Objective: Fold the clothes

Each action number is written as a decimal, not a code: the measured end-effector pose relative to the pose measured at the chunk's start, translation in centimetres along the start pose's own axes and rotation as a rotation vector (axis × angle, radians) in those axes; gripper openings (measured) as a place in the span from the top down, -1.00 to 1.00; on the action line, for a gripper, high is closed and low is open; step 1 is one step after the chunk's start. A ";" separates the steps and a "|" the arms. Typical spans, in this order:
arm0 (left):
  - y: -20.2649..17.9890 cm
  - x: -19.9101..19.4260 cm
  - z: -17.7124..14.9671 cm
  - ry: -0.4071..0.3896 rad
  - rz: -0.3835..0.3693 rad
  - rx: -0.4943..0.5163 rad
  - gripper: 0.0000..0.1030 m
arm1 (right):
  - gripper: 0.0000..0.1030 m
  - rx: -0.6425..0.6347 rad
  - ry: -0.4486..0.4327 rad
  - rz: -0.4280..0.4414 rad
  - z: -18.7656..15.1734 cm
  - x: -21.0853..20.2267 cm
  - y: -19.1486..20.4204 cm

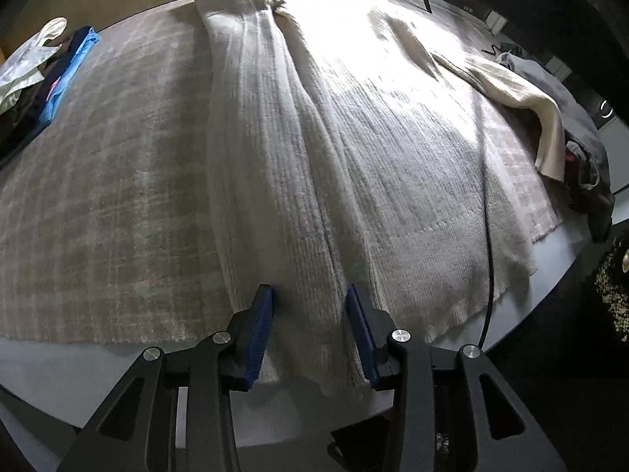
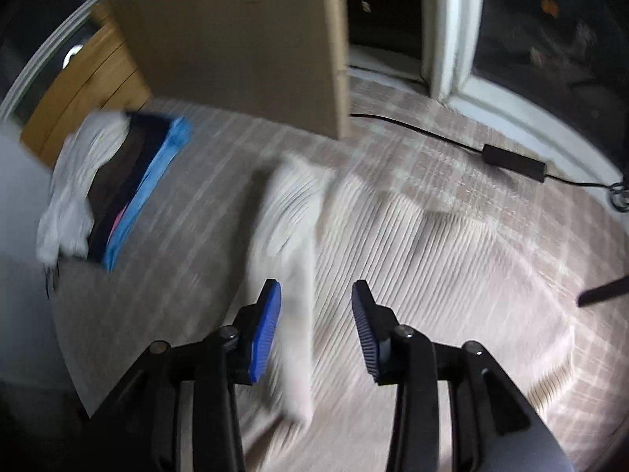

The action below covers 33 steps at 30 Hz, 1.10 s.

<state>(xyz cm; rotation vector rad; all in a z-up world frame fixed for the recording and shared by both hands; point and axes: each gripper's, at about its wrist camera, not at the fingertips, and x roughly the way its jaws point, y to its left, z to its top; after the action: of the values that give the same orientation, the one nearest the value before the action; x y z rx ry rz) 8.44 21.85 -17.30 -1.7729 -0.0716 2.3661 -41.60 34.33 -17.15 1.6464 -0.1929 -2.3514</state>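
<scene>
Cream sweater (image 1: 314, 149): thick ribbed knit, soft and matt, its ribs running lengthwise under my left gripper (image 1: 310, 334). Table cover (image 1: 98, 196): woven cloth with a faint plaid, matt and slightly fuzzy. My finger pads (image 1: 259, 334): blue, finely ridged, rubbery in look; the arms behind them are matt black plastic with bright, smooth metal pins (image 1: 400, 335). In my right wrist view, blurred: right gripper (image 2: 316, 328) with the same ridged blue pads; cardboard panel (image 2: 236, 39), dull brown; wooden cabinet (image 2: 86, 90), smooth, warm-toned; power brick (image 2: 513, 161), matt black plastic.
</scene>
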 end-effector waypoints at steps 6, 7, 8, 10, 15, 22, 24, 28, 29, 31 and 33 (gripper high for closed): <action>0.1 0.6 0.4 0.025 -0.019 -0.004 0.25 | 0.27 0.008 0.105 0.046 1.9 4.4 -0.7; 0.0 0.8 0.5 0.029 -0.021 -0.002 0.25 | 0.27 0.003 0.116 0.051 1.9 4.9 -0.6; -0.1 0.9 0.5 0.032 -0.019 0.003 0.24 | 0.27 0.004 0.127 0.067 1.9 5.3 -0.5; -0.1 1.1 0.7 0.036 -0.019 0.007 0.24 | 0.27 0.012 0.134 0.100 1.8 5.5 -0.4; 0.0 1.4 1.0 0.040 -0.026 0.011 0.22 | 0.27 -0.016 0.168 0.131 1.2 5.9 0.1; -0.2 1.8 1.6 0.050 -0.025 0.029 0.20 | 0.87 -0.014 0.136 0.160 1.3 4.6 0.5; -0.2 1.9 1.7 0.050 -0.027 0.032 0.19 | 0.87 -0.007 0.107 0.129 1.3 3.7 0.2; 0.0 1.9 1.7 0.049 -0.030 0.038 0.18 | 0.82 -0.063 0.158 0.019 0.7 5.3 0.5; 0.0 1.9 1.7 0.049 -0.031 0.038 0.17 | 0.67 -0.059 0.116 0.000 1.0 4.5 0.7; 0.0 1.9 1.8 0.050 -0.033 0.037 0.16 | 0.47 -0.050 0.030 -0.041 1.5 2.8 1.1; 0.0 2.0 1.9 0.050 -0.031 0.039 0.15 | 0.47 -0.057 -0.047 -0.058 1.7 1.3 1.8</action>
<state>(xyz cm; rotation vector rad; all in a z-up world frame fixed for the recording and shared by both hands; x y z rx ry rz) 6.11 22.37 -18.64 -1.7990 -0.0454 2.2842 -43.36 32.13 -17.20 1.5921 -0.0871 -2.4171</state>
